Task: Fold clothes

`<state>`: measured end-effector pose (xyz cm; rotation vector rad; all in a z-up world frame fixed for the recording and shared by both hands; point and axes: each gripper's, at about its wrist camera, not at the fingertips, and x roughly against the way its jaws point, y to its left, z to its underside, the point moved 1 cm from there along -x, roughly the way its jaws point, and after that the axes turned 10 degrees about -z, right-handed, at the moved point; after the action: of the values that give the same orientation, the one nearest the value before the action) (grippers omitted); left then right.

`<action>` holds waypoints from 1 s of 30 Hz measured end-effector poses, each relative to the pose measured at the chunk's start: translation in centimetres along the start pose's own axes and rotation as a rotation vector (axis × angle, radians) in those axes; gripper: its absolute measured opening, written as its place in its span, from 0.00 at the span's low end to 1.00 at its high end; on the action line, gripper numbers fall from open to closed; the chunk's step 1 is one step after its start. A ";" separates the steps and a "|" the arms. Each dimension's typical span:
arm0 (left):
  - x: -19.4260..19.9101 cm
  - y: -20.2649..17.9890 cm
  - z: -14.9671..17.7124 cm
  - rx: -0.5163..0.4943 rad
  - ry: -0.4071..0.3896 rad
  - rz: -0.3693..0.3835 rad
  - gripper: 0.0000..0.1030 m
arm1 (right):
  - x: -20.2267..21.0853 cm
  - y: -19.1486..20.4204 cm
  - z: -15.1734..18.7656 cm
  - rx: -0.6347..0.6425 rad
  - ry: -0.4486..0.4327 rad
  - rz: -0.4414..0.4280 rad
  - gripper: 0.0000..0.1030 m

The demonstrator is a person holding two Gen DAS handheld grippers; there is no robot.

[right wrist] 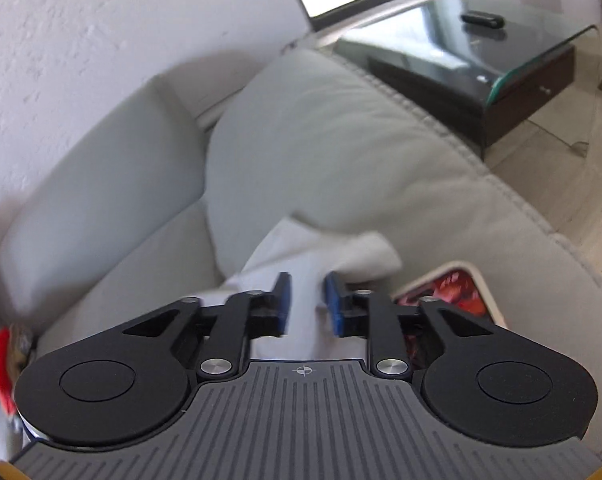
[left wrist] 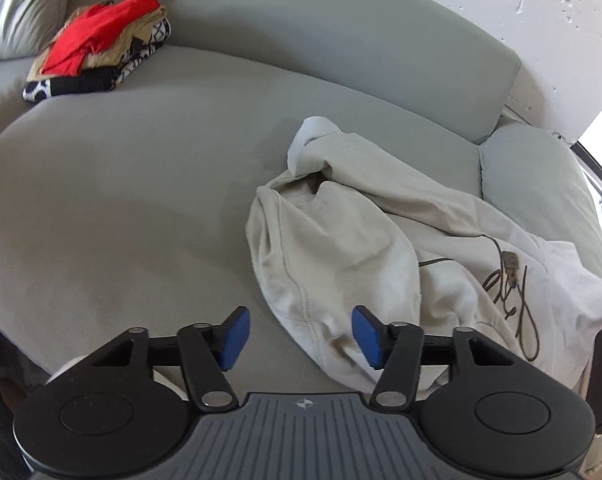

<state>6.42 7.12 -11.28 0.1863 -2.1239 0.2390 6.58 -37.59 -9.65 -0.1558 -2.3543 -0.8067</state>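
Wide bare stretch of grey fabric sofa seat (left wrist: 121, 200) lying open on the left, crumpled cream hooded sweatshirt (left wrist: 341, 248) blocking the right, stacked red, tan and black-white clothes (left wrist: 101, 52) occupying the far corner, padded grey armrest (right wrist: 341, 152) walling the right side

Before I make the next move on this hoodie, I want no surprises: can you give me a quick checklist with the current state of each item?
1. Left gripper open and free: ok, jaws wide, nothing between them.
2. Left gripper lined up with the cream hoodie: ok, its near edge lies between the fingers.
3. Right gripper has cloth: cannot tell; white fabric sits between narrowed jaws, contact unclear.
4. Hoodie spread flat: not ok, it lies crumpled.
5. Drawstring tidy: not ok, it loops loose over the fabric.
6. Folded pile out of the way: ok, far back on the sofa.
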 end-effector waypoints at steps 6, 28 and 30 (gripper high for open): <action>-1.5 -3.3 -1.2 -0.031 0.076 0.072 0.44 | 1.9 1.3 4.3 0.020 0.116 -0.112 0.45; 1.1 -0.6 -2.4 0.006 -0.079 0.062 0.03 | 3.8 0.0 6.4 -0.074 0.159 -0.131 0.47; 3.2 2.9 -2.0 0.094 -0.142 0.069 0.03 | 3.7 -0.7 6.5 -0.128 0.165 -0.143 0.47</action>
<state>5.70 10.27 -7.78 0.1897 -2.2636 0.3773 -0.03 -34.68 -11.79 0.0257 -2.1774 -1.0002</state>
